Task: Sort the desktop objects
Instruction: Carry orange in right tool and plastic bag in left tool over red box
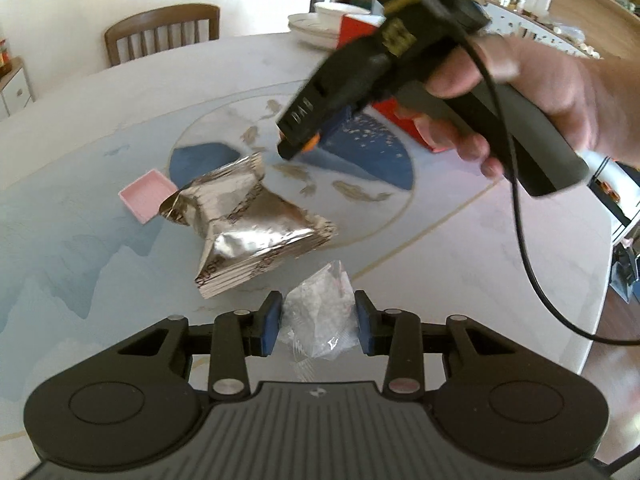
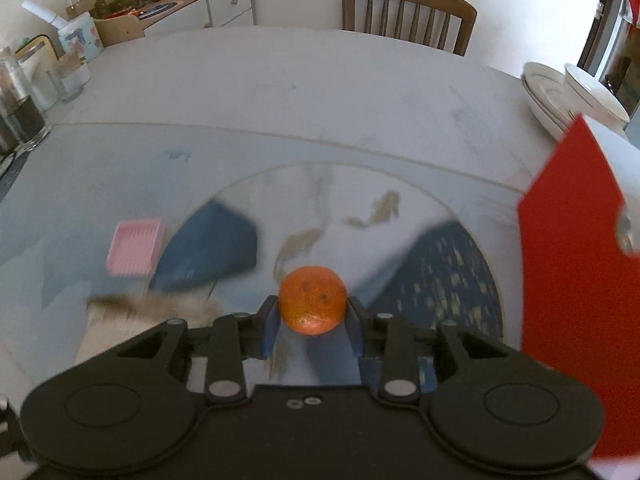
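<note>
My left gripper (image 1: 318, 322) is shut on a crumpled clear plastic wrapper (image 1: 320, 316), held just above the table. A crumpled silver foil bag (image 1: 248, 224) lies on the table just ahead and left of it. A small pink tray (image 1: 148, 196) sits behind the bag; it also shows in the right wrist view (image 2: 134, 246). My right gripper (image 2: 312, 322) is shut on an orange mandarin (image 2: 313, 304) and holds it above the table's middle. In the left wrist view the right gripper's body (image 1: 360, 92) hangs over the table centre, held by a hand.
A red box (image 2: 576, 280) stands at the right. Stacked white plates and a bowl (image 2: 572, 96) sit at the far right edge. Jars (image 2: 20, 116) stand at the left edge. A wooden chair (image 2: 408, 12) is behind the round table (image 2: 280, 80). A cable (image 1: 528, 240) hangs from the right gripper.
</note>
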`<state>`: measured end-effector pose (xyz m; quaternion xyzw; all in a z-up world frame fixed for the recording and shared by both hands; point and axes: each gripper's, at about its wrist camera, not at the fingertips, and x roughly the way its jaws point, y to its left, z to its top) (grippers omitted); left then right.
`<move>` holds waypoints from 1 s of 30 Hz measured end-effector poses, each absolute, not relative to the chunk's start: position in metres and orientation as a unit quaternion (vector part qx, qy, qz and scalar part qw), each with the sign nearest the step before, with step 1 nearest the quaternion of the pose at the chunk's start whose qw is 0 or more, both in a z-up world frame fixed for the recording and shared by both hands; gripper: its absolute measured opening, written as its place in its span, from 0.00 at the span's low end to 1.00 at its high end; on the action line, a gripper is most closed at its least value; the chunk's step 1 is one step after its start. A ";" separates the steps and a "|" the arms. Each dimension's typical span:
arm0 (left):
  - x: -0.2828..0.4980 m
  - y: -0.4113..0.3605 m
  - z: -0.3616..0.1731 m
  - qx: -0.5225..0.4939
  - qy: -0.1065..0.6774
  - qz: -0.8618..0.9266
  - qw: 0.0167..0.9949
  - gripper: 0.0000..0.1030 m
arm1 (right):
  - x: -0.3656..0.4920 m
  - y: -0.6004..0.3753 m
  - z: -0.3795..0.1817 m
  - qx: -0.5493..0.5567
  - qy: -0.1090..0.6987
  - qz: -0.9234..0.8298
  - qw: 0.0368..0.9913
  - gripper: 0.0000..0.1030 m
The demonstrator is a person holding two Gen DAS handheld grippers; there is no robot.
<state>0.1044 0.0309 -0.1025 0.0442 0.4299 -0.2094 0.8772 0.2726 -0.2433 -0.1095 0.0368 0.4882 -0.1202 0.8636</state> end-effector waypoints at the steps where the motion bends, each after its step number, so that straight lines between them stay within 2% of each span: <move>1: 0.104 0.029 -0.100 0.046 0.427 -0.212 0.878 0.35 | 0.266 -0.242 -0.108 0.038 0.489 -0.119 0.863 0.33; 30: 0.123 -0.047 -0.032 0.067 0.361 -0.267 0.891 0.35 | 0.105 -0.275 -0.026 0.088 0.450 -0.179 0.871 0.33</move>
